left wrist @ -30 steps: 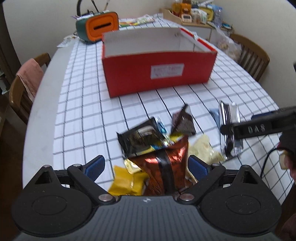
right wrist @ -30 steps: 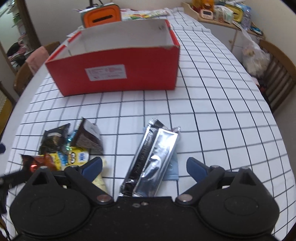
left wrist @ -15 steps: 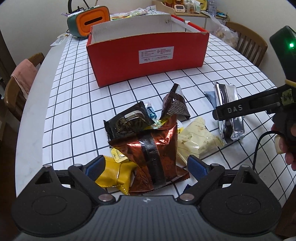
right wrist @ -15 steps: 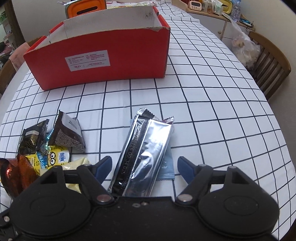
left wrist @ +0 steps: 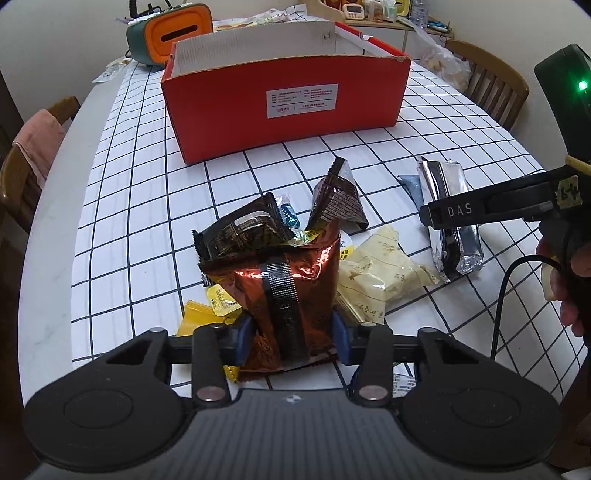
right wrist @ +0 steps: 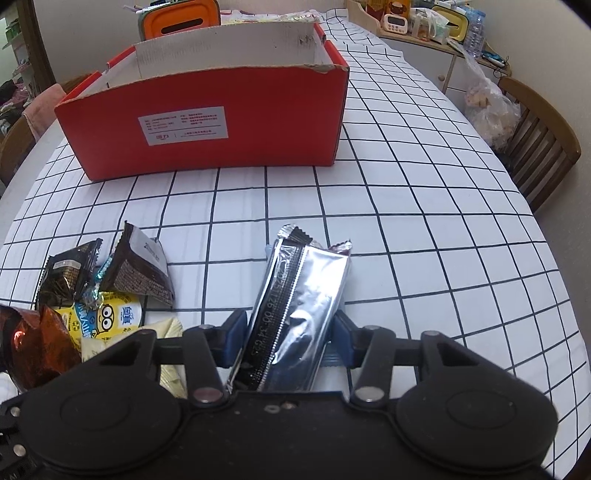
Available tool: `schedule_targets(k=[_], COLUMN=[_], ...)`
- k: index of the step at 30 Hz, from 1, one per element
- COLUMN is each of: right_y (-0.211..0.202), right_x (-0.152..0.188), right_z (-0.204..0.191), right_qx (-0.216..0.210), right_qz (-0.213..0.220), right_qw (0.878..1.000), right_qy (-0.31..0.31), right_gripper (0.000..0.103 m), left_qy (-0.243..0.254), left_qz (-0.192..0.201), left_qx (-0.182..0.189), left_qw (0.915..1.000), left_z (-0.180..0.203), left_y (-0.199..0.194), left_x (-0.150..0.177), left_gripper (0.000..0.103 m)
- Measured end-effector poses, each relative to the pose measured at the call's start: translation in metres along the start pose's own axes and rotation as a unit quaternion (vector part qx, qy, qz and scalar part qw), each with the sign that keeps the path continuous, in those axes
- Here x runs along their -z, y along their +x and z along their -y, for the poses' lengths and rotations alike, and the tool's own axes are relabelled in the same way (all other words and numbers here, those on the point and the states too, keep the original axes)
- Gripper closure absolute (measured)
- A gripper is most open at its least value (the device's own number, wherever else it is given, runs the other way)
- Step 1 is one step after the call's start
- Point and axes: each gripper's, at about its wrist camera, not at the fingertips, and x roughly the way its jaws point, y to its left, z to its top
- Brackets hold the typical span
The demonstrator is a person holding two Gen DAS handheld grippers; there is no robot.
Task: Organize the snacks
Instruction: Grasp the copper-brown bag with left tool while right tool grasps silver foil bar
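Closing on the crinkly copper-brown foil snack bag (left wrist: 291, 291), our left gripper (left wrist: 291, 338) has its blue pads (left wrist: 243, 338) pressed against both sides of the bag, near the table's front edge. Around that bag we see a small heap: a black square foil packet (left wrist: 243, 227) and a dark brown foil pouch (left wrist: 338, 199) leaning behind it, flat yellow sachets (left wrist: 207, 314) at its left, and a pale cream wrapped snack (left wrist: 384, 266) at its right, all touching or overlapping.

Our right gripper (right wrist: 286, 338) is closing too; the long silver foil bar wrapper (right wrist: 299, 306) lies between its pads (right wrist: 231, 338), which look to be meeting its sides, with a flat grey-blue sachet (left wrist: 412, 186) underneath. In the left view this gripper's black finger crosses over the silver wrapper.

Farther along the white black-grid tablecloth (right wrist: 406, 221) stands the open red cardboard box (right wrist: 207, 129), well apart from both snacks, with bare cloth between. Behind it sits a green-and-orange tissue holder (left wrist: 173, 31)
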Motion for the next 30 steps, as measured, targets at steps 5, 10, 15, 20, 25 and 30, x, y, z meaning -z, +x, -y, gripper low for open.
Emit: schedule_targets(k=[5, 10, 15, 20, 25, 30], right_y=[-0.004, -0.011, -0.023, -0.040, -0.059, -0.077], right_x=[0.001, 0.001, 0.000, -0.001, -0.005, -0.014], right_z=[0.000, 0.003, 0.005, 0.006, 0.004, 0.000], right_qx=[-0.004, -0.013, -0.021, -0.035, -0.047, -0.057], right_qz=[0.008, 0.013, 0.018, 0.022, 0.035, 0.049], right_qw=[1.000, 1.000, 1.000, 0.999, 0.998, 0.997], right_qy=[-0.003, 0.001, 0.005, 0.004, 0.000, -0.007], right_gripper=[0.061, 0.061, 0.061, 0.061, 0.061, 0.061], left_qy=[0.000, -0.005, -0.014, -0.016, -0.017, -0.017], left_qz=[0.002, 0.003, 0.003, 0.011, 0.023, 0.038], left_qx=[0.004, 0.010, 0.017, 0.021, 0.022, 0.024], left_qw=[1.0000, 0.9999, 0.9998, 0.9996, 0.9994, 0.9989], left_z=[0.000, -0.003, -0.008, -0.012, -0.018, -0.023], left_y=[-0.001, -0.003, -0.006, -0.015, -0.029, -0.042], left_x=[0.001, 0.000, -0.001, -0.004, -0.011, -0.022], left_gripper=[0.066, 0.067, 0.067, 0.068, 0.067, 0.067])
